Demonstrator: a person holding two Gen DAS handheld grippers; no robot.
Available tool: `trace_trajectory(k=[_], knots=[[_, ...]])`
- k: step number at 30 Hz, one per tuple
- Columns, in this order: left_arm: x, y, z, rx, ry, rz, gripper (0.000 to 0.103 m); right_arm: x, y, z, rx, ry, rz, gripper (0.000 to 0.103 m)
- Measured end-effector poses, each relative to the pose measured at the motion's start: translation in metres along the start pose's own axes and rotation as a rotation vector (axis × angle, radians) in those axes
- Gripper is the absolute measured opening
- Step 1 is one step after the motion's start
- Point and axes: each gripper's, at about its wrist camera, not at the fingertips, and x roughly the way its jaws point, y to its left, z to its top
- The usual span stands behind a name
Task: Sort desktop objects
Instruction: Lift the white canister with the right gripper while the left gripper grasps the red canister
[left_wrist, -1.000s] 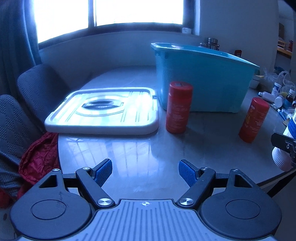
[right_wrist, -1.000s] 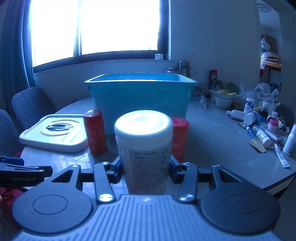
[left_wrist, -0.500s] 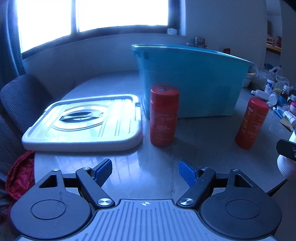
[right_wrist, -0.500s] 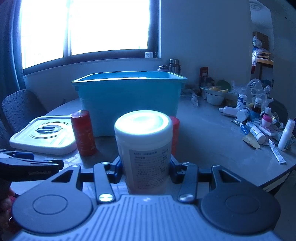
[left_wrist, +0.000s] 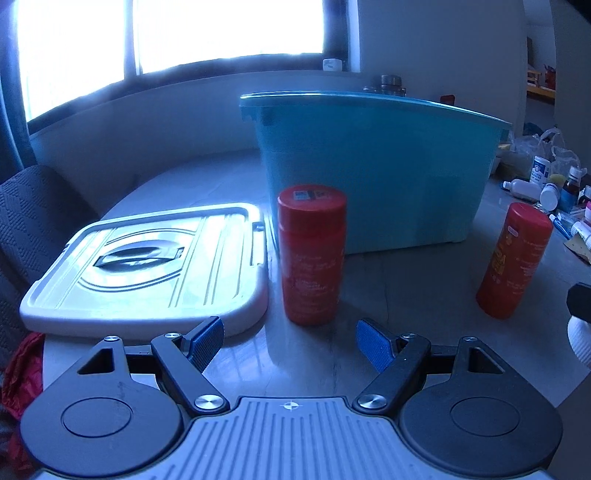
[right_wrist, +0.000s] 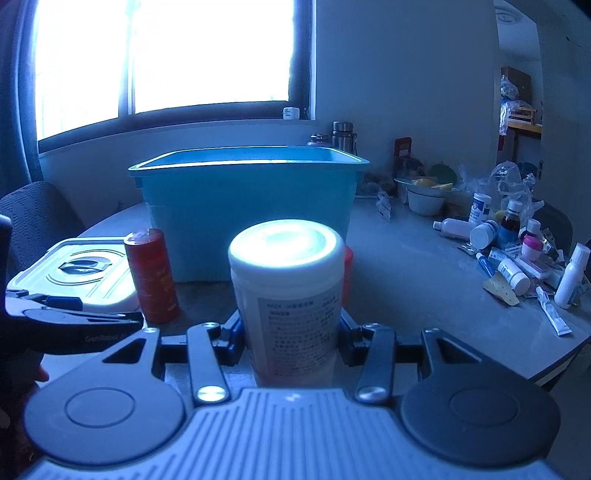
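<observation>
Jaws: left gripper (left_wrist: 290, 338) wide, empty; right gripper (right_wrist: 291, 332) clamped on white canister (right_wrist: 286, 295). Risk: left could topple near red canister (left_wrist: 312, 254) if approach off-ctr.

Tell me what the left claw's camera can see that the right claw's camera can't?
Only the left view shows the open, empty left claw head-on and the whole second red can. Only the right view shows the right claw gripping the white tub, plus a white bowl. Both show the blue bin, the white lid and the nearer red can.
</observation>
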Motion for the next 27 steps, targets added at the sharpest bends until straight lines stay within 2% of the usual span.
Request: trace_trajectory(k=[27], knots=[[0.058, -0.010, 0.025, 0.007, 0.014, -0.018, 0.081, 0.019, -0.009, 0.001, 0.047, 0.012, -0.035, 0.048]])
